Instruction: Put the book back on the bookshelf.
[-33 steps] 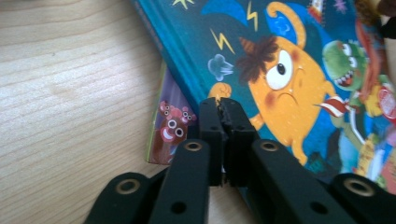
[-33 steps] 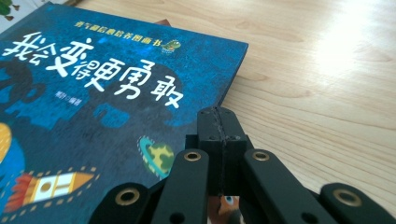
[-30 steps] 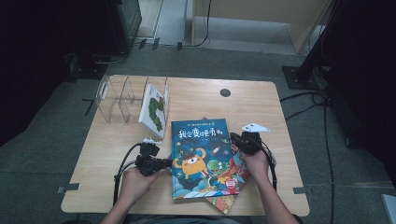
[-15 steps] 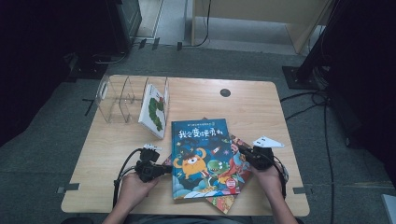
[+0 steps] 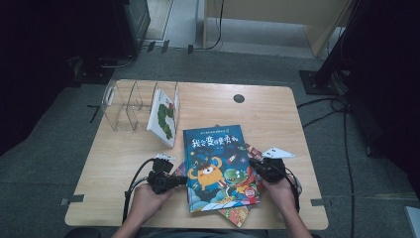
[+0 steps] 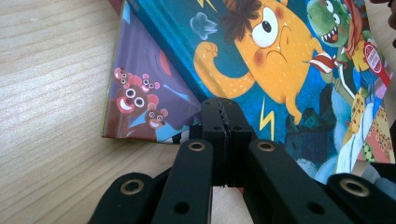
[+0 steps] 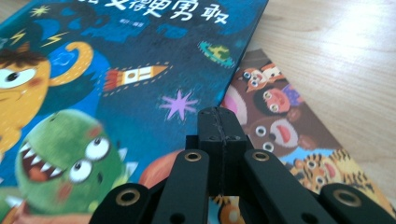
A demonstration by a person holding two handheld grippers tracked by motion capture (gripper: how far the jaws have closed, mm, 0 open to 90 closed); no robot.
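Blue monster book [image 5: 218, 166] lies flat atop another; your right gripper [image 5: 261, 168] has slid right to its edge, left gripper [image 5: 173, 181] opposite, both jaws closed empty.

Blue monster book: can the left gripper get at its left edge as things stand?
Probably yes. The left gripper, jaws shut, sits right at the blue monster book with bare table beside it; the jaws must open first.

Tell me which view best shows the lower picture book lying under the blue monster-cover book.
The right gripper view: the lower picture book shows a wide strip of cartoon animal faces beside the blue monster-cover book. The left gripper view gives a purple corner with bears. The high view gives slivers.
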